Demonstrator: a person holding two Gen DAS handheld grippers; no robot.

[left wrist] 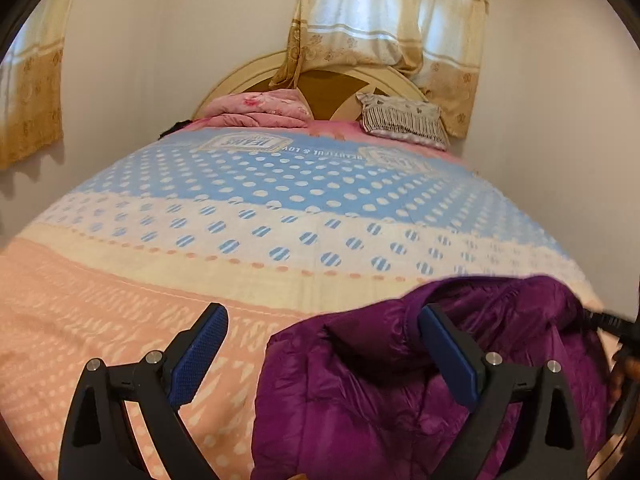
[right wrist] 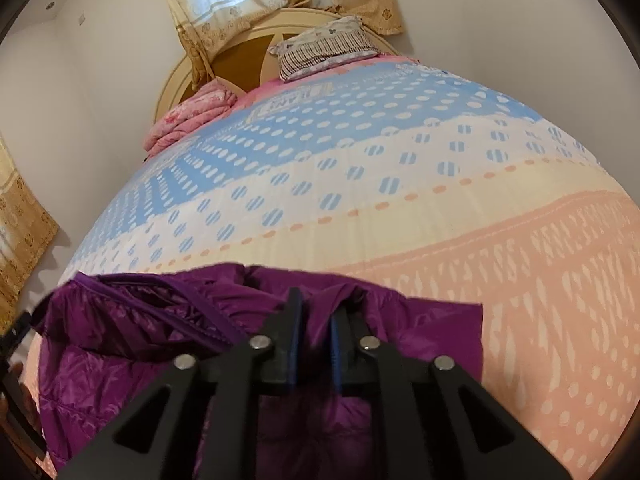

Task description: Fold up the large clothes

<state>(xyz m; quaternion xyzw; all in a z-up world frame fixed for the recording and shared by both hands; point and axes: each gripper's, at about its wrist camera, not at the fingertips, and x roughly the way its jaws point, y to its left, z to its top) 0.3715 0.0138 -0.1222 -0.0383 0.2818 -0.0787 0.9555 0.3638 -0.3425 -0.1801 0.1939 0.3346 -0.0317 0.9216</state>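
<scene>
A shiny purple puffer jacket point(left wrist: 360, 400) lies bunched on the near part of the bed. My left gripper point(left wrist: 322, 318) is open, its right finger over the jacket's left part and its left finger over bare bedspread. In the right wrist view the jacket point(right wrist: 140, 344) spreads under my right gripper point(right wrist: 316, 308), whose blue pads stand close together with purple fabric pinched between them. The other gripper shows dark at the right edge of the left wrist view point(left wrist: 616, 324).
The bed point(left wrist: 280, 216) has a spread with peach, cream and blue dotted bands. A folded pink quilt point(left wrist: 260, 110) and a striped pillow point(left wrist: 404, 120) lie by the round headboard. Walls stand close on both sides, with curtains point(left wrist: 384, 20) behind.
</scene>
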